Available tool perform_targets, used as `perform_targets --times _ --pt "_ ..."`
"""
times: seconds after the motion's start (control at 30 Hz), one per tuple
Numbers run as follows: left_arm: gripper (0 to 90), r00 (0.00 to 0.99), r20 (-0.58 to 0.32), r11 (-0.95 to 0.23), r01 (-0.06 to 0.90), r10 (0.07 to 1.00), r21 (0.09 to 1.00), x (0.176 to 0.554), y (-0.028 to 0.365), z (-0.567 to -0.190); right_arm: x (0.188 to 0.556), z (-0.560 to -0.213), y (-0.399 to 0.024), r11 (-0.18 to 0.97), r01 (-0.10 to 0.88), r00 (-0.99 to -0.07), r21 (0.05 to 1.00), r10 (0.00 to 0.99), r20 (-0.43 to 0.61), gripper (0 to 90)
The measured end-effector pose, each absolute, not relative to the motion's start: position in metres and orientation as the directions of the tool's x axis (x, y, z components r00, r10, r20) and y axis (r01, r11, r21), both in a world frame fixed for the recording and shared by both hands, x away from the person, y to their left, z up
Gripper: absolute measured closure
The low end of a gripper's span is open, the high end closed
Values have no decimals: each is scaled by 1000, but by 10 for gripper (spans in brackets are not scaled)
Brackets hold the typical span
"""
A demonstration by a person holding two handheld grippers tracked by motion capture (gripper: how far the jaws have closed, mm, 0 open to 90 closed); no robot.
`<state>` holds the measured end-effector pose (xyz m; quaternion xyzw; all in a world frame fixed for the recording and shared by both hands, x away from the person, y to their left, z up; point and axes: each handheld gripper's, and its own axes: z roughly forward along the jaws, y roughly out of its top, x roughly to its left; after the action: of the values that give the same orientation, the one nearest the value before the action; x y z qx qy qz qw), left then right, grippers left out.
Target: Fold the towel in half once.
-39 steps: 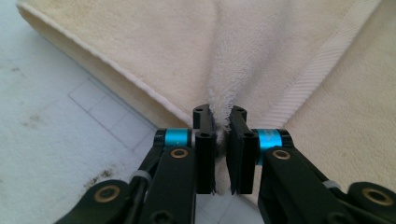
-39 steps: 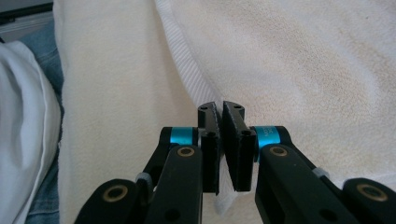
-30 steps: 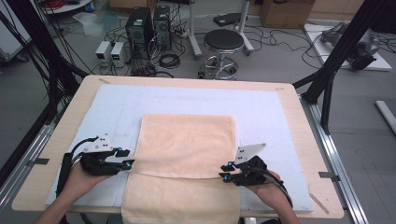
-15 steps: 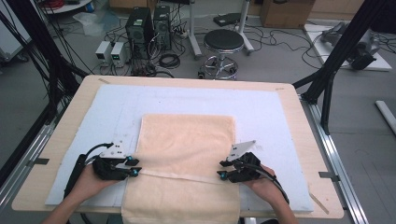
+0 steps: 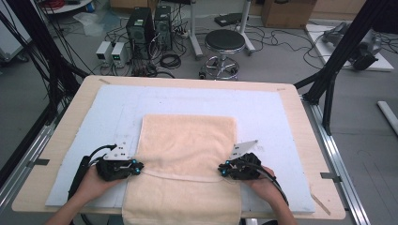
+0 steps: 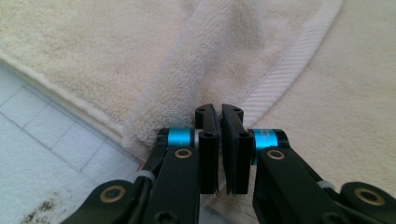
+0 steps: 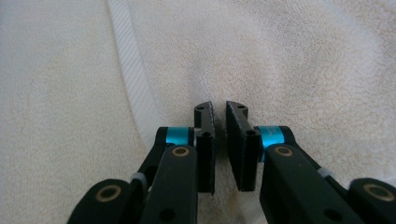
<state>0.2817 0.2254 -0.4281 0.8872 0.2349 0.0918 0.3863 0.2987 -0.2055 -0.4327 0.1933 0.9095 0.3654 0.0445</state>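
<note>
A peach towel (image 5: 187, 140) lies folded on the white mat, its lower layer hanging over the table's near edge. My left gripper (image 5: 138, 168) sits at the left end of the upper layer's near hem, my right gripper (image 5: 221, 169) at the right end. In the left gripper view the left gripper (image 6: 219, 109) has just been closing and is shut on a raised pucker of towel (image 6: 210, 56) beside the ribbed hem (image 6: 299, 60). The right gripper (image 7: 219, 106) has likewise just been closing and pinches the towel (image 7: 303, 56) near its hem (image 7: 128, 60).
The white mat (image 5: 281, 112) covers a wooden table (image 5: 70, 122) with bare mat left, right and beyond the towel. A stool (image 5: 225, 42), computer boxes (image 5: 150, 23) and cables stand on the floor behind. Black frame posts (image 5: 338, 56) flank the table.
Both grippers have shifted slightly inward onto the sides of the towel's upper layer and lowered. The hem between them now lies taut.
</note>
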Motion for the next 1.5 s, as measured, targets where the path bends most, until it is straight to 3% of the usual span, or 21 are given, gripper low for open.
perform_targets --times 0.2,0.5,0.63,0.73,1.07,1.23,1.37,1.5 --pt "854 885 -14 -561 306 465 769 262 231 -410 290 -416 -209 656 289 -929 697 367 40 835" --pt "854 909 -25 -586 289 417 757 223 234 -407 263 -405 -213 651 253 -948 716 313 50 833" --pt "836 915 -36 -605 294 401 740 216 236 -410 253 -408 -213 657 249 -956 712 284 72 759" --pt "745 911 -30 -592 291 410 751 219 238 -407 255 -404 -216 639 264 -949 722 305 77 687" --pt "513 845 17 -523 315 534 792 270 229 -398 309 -395 -218 602 331 -894 727 446 38 480" --pt "421 784 1 -471 373 621 799 304 224 -405 335 -396 -222 589 364 -854 722 520 7 442" --pt "425 729 8 -443 407 684 799 334 225 -407 355 -398 -224 586 382 -829 715 559 -15 400" --pt "458 679 -45 -386 468 733 795 367 228 -411 372 -401 -224 572 395 -818 719 575 -8 391"
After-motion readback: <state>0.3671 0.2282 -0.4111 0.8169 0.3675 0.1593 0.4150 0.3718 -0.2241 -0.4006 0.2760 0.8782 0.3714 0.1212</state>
